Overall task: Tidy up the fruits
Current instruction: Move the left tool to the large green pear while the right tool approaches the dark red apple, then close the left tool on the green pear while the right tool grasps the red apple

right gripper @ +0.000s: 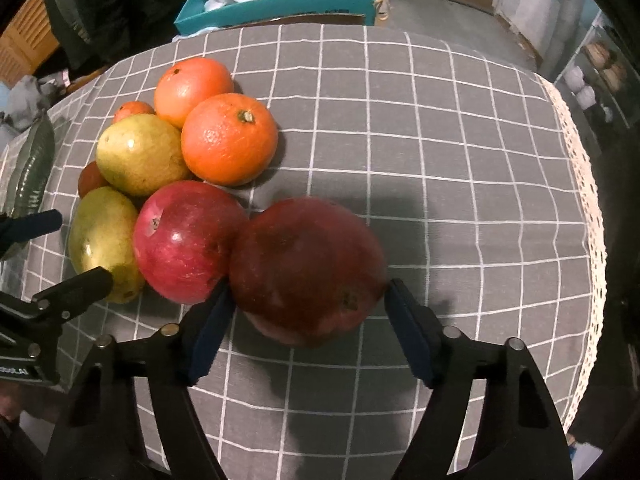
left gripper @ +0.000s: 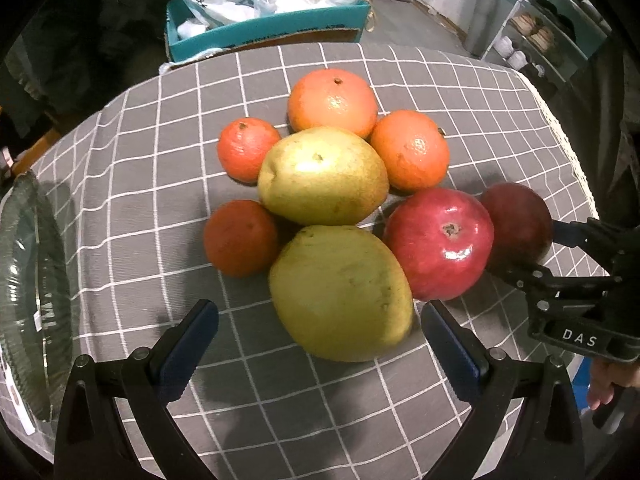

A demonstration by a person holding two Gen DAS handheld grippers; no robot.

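Fruit sits in a cluster on the grey checked tablecloth (left gripper: 120, 200): several oranges (left gripper: 332, 102), two yellow-green pears (left gripper: 322, 176) and a bright red apple (left gripper: 438, 242). A darker red apple (right gripper: 306, 270) lies at the cluster's right end, and my right gripper (right gripper: 306, 300) is shut on it, one pad against each side. From the left wrist view the same gripper (left gripper: 526, 249) reaches in from the right around that dark apple (left gripper: 516, 224). My left gripper (left gripper: 320, 316) stands open, its fingertips on either side of the near pear (left gripper: 340, 292) without touching it.
A clear glass plate (left gripper: 24, 300) lies at the table's left edge. Beyond the far edge stands a teal box (left gripper: 260, 32) stuffed with plastic bags. A lace-trimmed table edge (right gripper: 588, 200) runs down the right, with bare cloth (right gripper: 460, 140) to the right of the fruit.
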